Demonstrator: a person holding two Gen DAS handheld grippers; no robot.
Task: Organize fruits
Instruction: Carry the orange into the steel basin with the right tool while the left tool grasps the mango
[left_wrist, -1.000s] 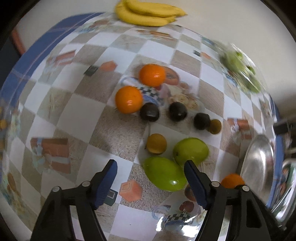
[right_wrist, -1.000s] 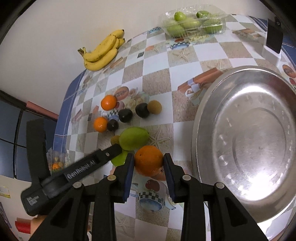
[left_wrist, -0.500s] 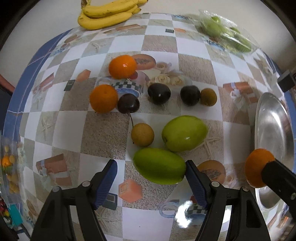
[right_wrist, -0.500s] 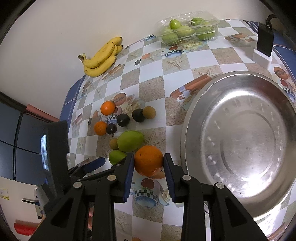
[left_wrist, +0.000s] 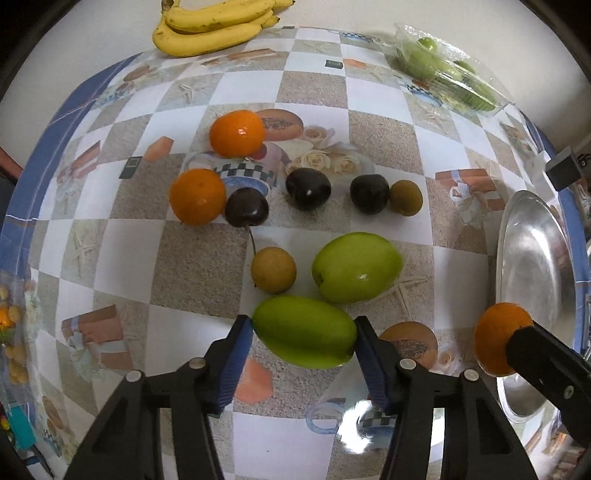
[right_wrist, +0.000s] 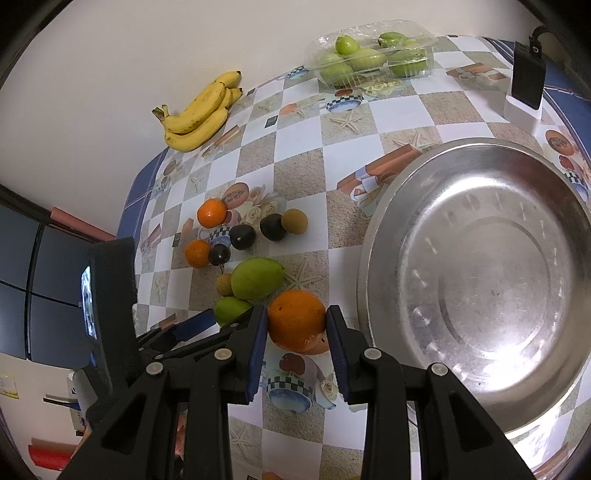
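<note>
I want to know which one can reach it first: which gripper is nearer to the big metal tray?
Right. The right gripper, shut on an orange, sits just beside the metal tray rim. The left gripper is farther away, its jaws closing around a green fruit.

Counter (right_wrist: 299, 173): beige/white checkered cloth, blue border, starfish and teacup prints. Bananas (right_wrist: 199, 112) yellow, few brown specks. Oranges (left_wrist: 236, 133) bright orange. Mangoes (left_wrist: 304, 330) shiny green. Plums (left_wrist: 308, 188) near-black. Longans (left_wrist: 273, 269) tan-brown. Tray (right_wrist: 476, 280) silver metal. Gripper pads (left_wrist: 231, 360) blue, frames black.
</note>
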